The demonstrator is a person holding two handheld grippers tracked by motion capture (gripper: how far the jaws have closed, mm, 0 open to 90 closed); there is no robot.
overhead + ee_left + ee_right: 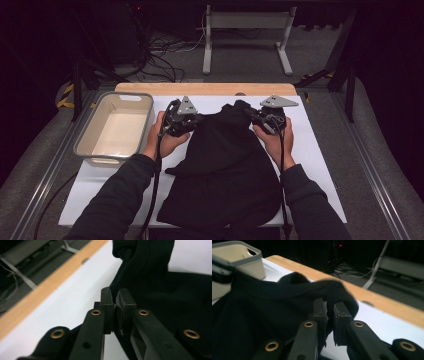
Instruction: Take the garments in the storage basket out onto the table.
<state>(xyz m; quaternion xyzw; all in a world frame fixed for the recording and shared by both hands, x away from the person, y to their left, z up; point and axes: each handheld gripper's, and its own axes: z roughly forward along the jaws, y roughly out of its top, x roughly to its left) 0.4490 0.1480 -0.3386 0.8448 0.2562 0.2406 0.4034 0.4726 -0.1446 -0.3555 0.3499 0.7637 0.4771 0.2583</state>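
Clearly both the left gripper (194, 120) and the right gripper (256, 118) pinch the far edge of the black cloth (225, 165), which hangs lifted there while its bulk lies on the white table (320, 150). Thin folds could slip from either pinch, dropping one corner. A grey bin (116, 127) stands just left, clear of the cloth.

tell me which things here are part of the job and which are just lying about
In the job:
- black garment, pinched at its far edge on both sides
- left hand-held gripper, shut on the cloth
- right hand-held gripper, shut on the cloth

Lying about:
- grey tub, left of the garment
- white table cover
- metal frame on the floor beyond
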